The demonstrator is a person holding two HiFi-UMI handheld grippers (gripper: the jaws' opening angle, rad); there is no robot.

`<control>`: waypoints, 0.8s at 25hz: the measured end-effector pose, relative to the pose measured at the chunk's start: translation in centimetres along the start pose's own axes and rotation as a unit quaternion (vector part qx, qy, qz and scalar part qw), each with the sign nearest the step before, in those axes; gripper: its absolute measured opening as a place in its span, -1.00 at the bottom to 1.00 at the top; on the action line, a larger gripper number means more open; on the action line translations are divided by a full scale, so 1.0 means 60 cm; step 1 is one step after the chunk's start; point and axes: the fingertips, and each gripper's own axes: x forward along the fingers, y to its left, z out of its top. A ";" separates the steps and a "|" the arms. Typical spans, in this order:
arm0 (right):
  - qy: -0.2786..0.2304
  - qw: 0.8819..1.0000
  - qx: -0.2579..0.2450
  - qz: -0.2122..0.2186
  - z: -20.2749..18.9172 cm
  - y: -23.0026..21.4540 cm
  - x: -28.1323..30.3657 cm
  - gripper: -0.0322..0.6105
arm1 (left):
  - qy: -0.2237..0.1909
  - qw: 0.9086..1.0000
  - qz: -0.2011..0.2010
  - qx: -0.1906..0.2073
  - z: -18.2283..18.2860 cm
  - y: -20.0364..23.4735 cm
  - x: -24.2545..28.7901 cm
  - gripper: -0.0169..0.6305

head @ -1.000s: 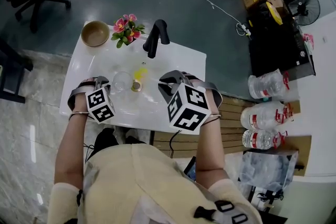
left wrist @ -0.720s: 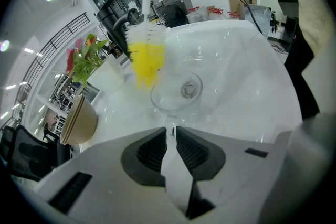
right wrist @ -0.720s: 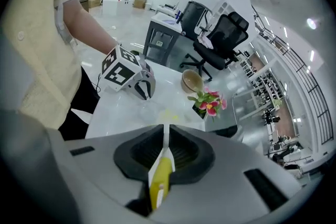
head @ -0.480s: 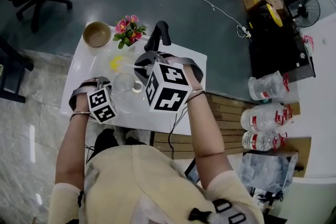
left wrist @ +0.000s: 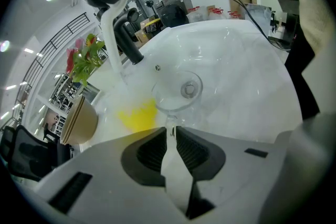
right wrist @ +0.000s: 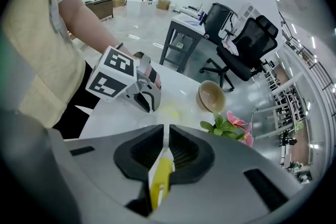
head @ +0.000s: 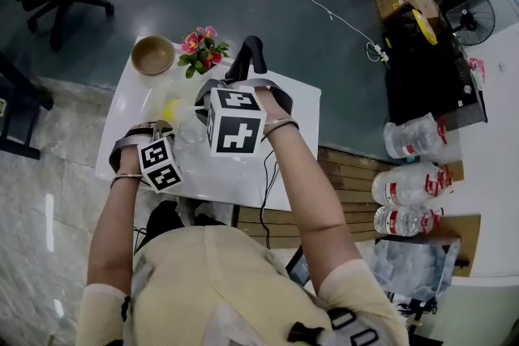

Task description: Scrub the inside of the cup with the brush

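The left gripper [left wrist: 170, 135] has its jaws clamped on the foot of the clear cup [left wrist: 179, 93], which lies tipped near the middle of the white table [head: 293, 103]. The right gripper [right wrist: 165, 145] is closed tight on the brush's yellow-and-white handle [right wrist: 160, 178]. The brush's yellow head [left wrist: 137, 116] sits outside the cup, just beside it, toward the far left corner where the bowl [head: 152, 54] stands.
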 end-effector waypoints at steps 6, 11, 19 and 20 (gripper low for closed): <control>0.028 0.999 0.021 0.004 -0.040 -0.002 0.004 -0.76 | -0.001 1.000 -0.001 0.000 -0.002 -0.001 0.002 -0.75; 0.053 0.998 0.033 -0.009 -0.069 -0.006 -0.006 -0.76 | -0.001 1.000 0.000 0.000 -0.002 0.000 0.002 -0.76; 0.074 0.996 0.049 -0.005 -0.110 0.021 -0.013 -0.76 | 0.002 1.000 0.001 0.002 -0.002 0.000 0.003 -0.76; 0.076 0.996 0.050 -0.003 -0.115 0.026 -0.014 -0.76 | 0.002 1.000 0.001 0.002 -0.002 0.000 0.003 -0.76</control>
